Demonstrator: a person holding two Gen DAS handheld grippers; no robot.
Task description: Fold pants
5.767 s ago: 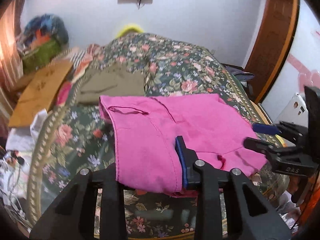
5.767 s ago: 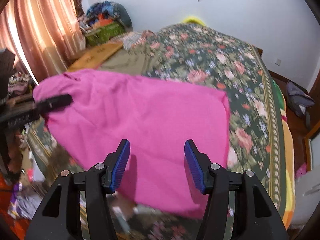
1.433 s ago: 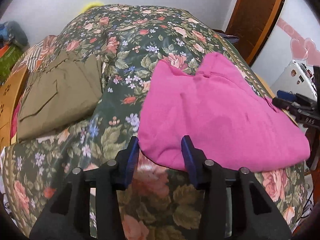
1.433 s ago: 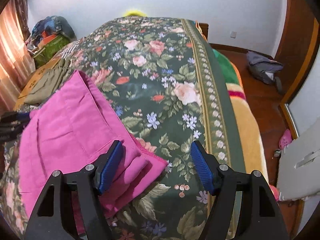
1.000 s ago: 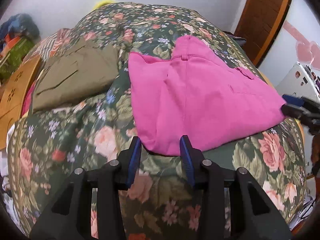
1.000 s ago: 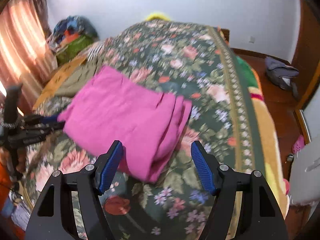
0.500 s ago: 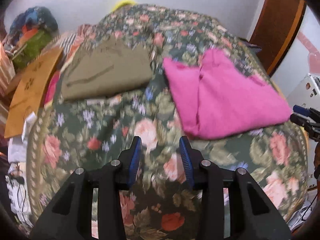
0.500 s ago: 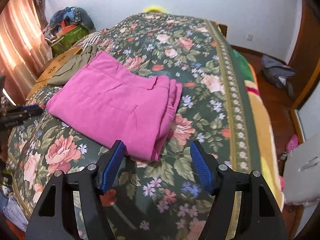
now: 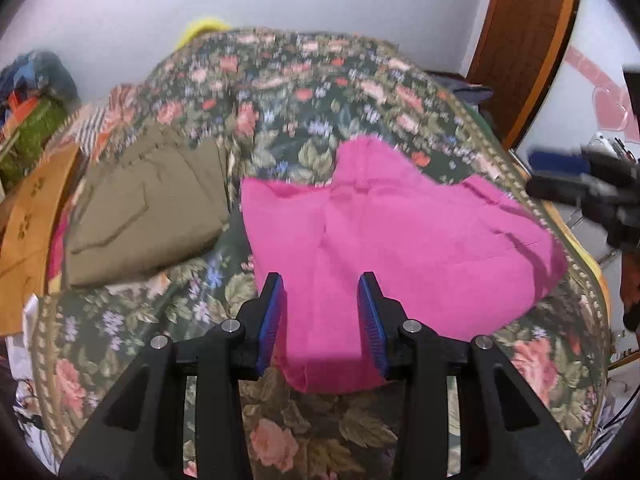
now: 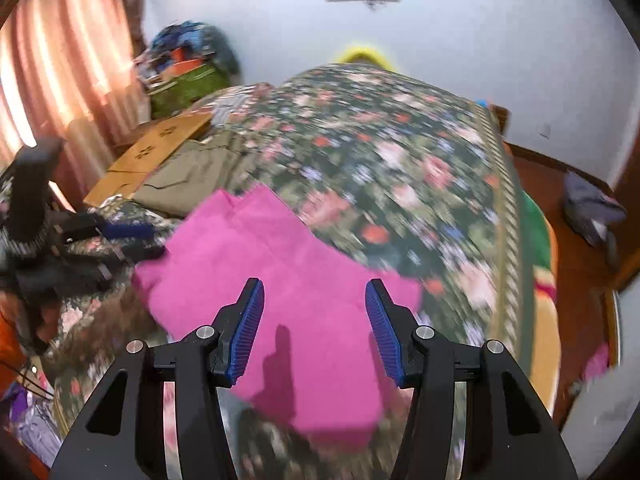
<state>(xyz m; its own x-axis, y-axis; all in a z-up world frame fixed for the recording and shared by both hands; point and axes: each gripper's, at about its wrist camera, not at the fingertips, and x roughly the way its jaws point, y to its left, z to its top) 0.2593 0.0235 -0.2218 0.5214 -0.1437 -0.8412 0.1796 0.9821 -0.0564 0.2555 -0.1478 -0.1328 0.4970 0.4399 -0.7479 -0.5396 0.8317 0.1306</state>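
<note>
On the bed [image 9: 280, 88], pink pants [image 9: 400, 240] nearer both grippers than before.

Soft, even daylight fills the room, brightest through the glowing curtains [image 10: 60, 92] at the left of the right wrist view. Both fisheye views bend sharply and darken at the corners. Motion blur smears the floral bedspread [image 10: 400, 168]; a finger's shadow falls on the pink pants [image 10: 304, 280].

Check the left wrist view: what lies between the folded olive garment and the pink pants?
In the left wrist view, only a narrow strip of floral bedspread separates the olive garment from the pink pants; nothing else lies there.
</note>
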